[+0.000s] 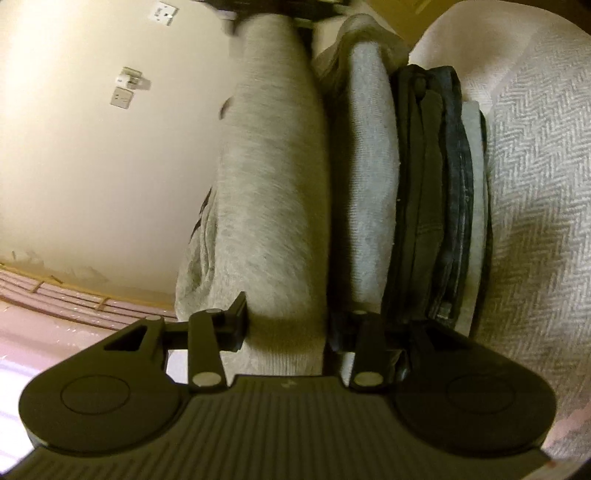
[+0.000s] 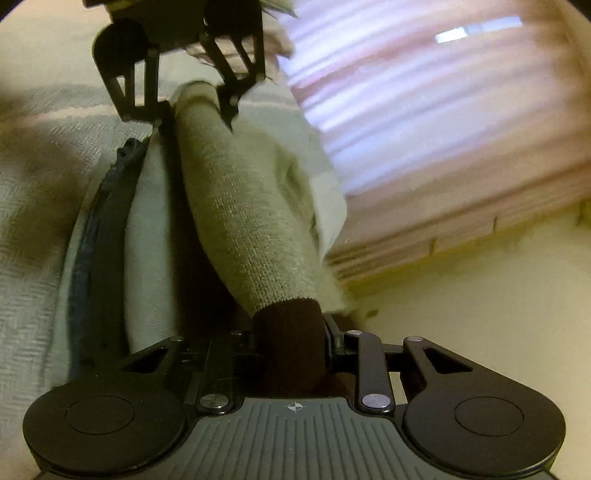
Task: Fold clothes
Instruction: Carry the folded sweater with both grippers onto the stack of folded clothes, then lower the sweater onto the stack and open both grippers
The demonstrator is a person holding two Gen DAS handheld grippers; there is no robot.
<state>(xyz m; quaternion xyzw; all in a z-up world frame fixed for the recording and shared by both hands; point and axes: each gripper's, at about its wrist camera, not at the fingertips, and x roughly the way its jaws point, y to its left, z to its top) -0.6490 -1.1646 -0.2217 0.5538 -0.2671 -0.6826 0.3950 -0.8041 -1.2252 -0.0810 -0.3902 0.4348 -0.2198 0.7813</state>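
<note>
A folded beige knit sweater (image 1: 273, 206) stretches in a roll between both grippers. My left gripper (image 1: 288, 332) is shut on one end of it. In the right wrist view my right gripper (image 2: 291, 343) is shut on the sweater's dark brown hem (image 2: 288, 332), and the beige body (image 2: 236, 206) runs up to the left gripper (image 2: 192, 110) at the top. The right gripper (image 1: 288, 11) shows blurred at the top edge of the left wrist view. The sweater lies against a stack of folded clothes (image 1: 417, 184).
The stack holds a grey layer (image 1: 369, 184), dark cloth and denim (image 1: 456, 166), and rests on a herringbone blanket (image 1: 535, 184). A cream wall with sockets (image 1: 122, 98) is beyond. A pink striped surface (image 2: 443, 129) appears blurred beside the blanket (image 2: 29, 192).
</note>
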